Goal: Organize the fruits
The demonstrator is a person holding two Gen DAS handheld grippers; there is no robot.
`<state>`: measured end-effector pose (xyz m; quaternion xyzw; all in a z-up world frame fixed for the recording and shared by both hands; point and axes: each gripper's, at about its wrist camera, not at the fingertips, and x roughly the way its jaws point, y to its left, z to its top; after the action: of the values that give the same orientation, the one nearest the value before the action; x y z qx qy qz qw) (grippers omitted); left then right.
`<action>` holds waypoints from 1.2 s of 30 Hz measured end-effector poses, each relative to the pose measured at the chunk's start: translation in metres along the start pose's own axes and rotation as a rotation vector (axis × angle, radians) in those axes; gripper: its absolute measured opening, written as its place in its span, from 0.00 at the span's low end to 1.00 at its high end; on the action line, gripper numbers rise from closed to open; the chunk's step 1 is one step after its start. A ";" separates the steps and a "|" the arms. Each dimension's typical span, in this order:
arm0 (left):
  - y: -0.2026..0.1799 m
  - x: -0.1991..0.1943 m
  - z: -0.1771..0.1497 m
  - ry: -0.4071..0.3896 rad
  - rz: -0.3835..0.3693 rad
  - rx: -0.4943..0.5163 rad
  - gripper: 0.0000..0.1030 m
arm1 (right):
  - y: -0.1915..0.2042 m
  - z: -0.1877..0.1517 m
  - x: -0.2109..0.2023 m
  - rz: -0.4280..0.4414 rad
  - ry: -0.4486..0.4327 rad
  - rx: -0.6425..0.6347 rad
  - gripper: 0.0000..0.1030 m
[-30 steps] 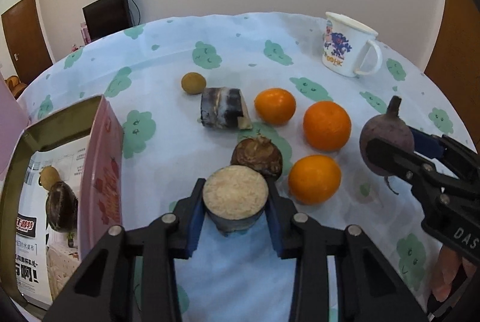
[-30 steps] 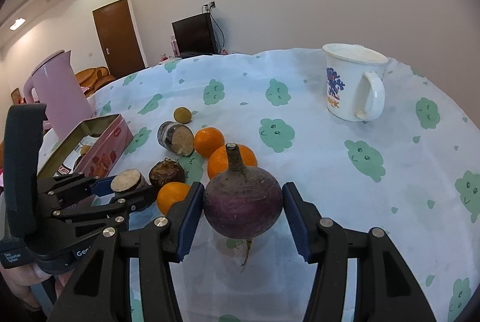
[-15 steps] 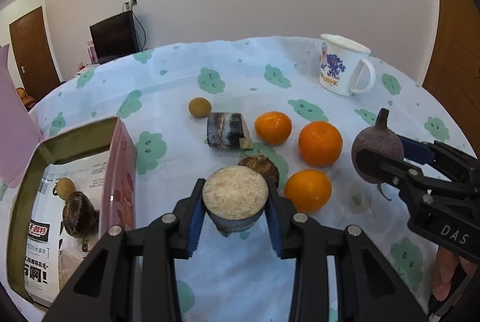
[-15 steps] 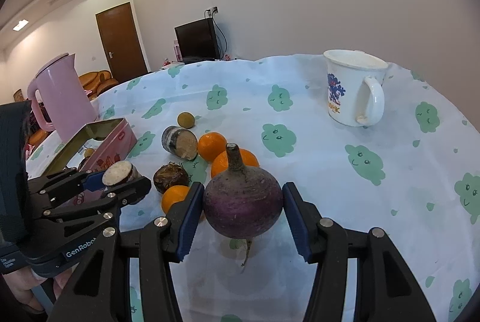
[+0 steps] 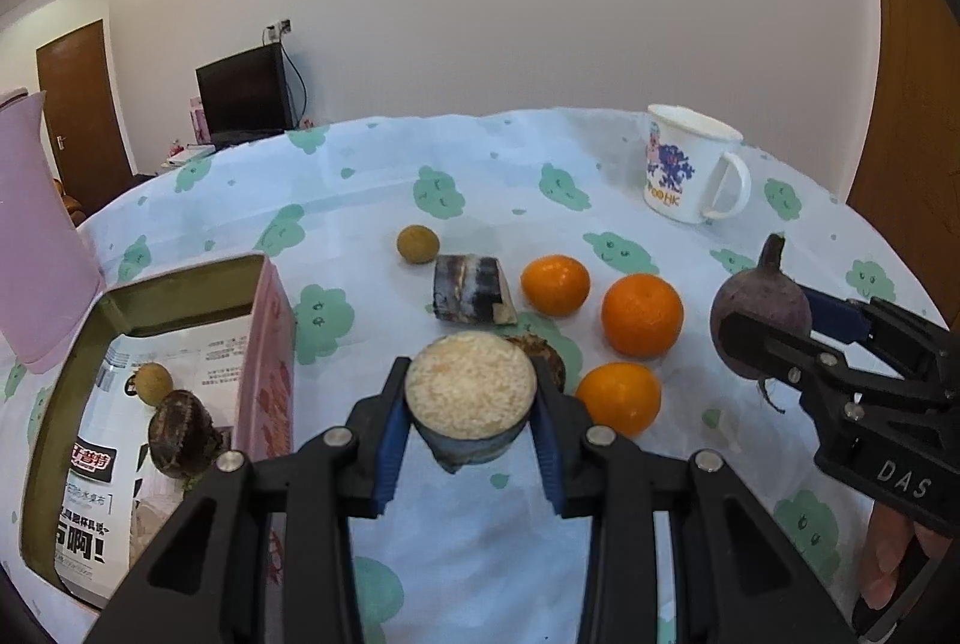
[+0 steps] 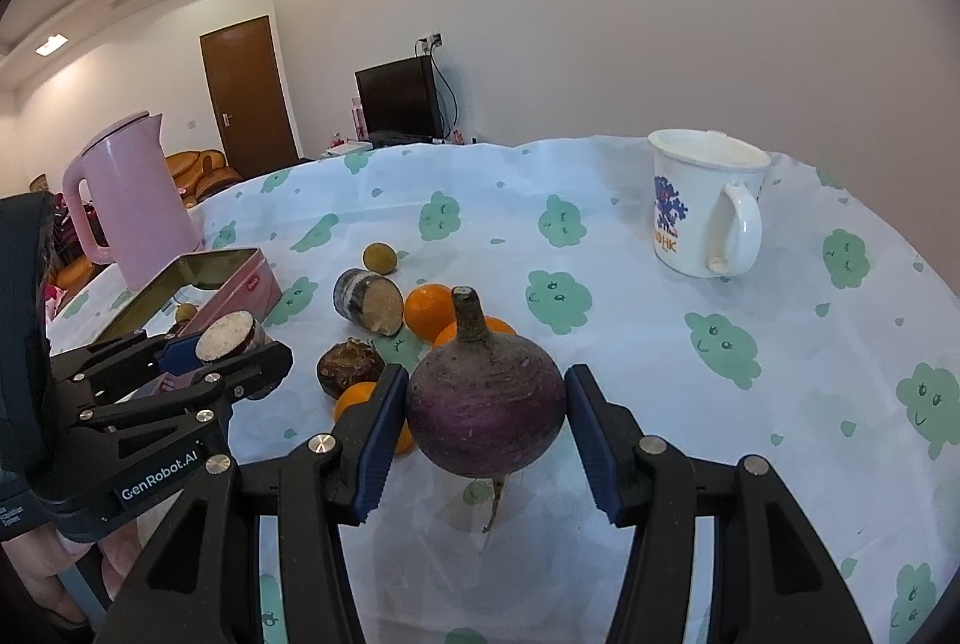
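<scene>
While the left gripper (image 5: pixel 471 425) keeps its blue fingers (image 5: pixel 391 434) narrowed onto a cut root chunk (image 5: pixel 470 392), pale face up and clear of the tabletop (image 5: pixel 492 554), the right gripper (image 6: pixel 486 437) has its own fingers (image 6: pixel 375 440) set wider, against the sides of a purple beet (image 6: pixel 486 404) lifted above the cloth, stem up and root tail down.

Just beyond the chunk lies a brown knobbly bulb (image 5: pixel 543 347), with three oranges (image 5: pixel 642 314) to its right. Farther off lie a second cut chunk (image 5: pixel 471 290) on its side and a small yellowish fruit (image 5: pixel 417 243).

To the left an open pink tin (image 5: pixel 267 344) holds a dark bulb (image 5: pixel 177 425) and another small yellowish fruit (image 5: pixel 153 383). A pink kettle (image 6: pixel 135 200) stands beyond the tin, and a white mug (image 5: pixel 690 170) stands far right on the cloud-print cloth.
</scene>
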<state>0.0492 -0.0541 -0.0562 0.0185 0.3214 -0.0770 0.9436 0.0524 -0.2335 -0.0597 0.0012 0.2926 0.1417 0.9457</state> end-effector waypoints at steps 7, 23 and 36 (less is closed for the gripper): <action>0.000 -0.010 0.000 -0.057 0.014 -0.003 0.37 | 0.002 -0.001 -0.007 -0.006 -0.036 -0.011 0.54; 0.003 -0.020 -0.002 -0.118 0.035 -0.019 0.37 | 0.005 -0.001 -0.019 -0.006 -0.103 -0.027 0.54; 0.004 -0.030 -0.004 -0.167 0.050 -0.028 0.37 | 0.006 -0.002 -0.028 -0.003 -0.146 -0.026 0.54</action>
<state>0.0242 -0.0454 -0.0409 0.0068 0.2421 -0.0501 0.9689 0.0276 -0.2357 -0.0459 -0.0014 0.2209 0.1435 0.9647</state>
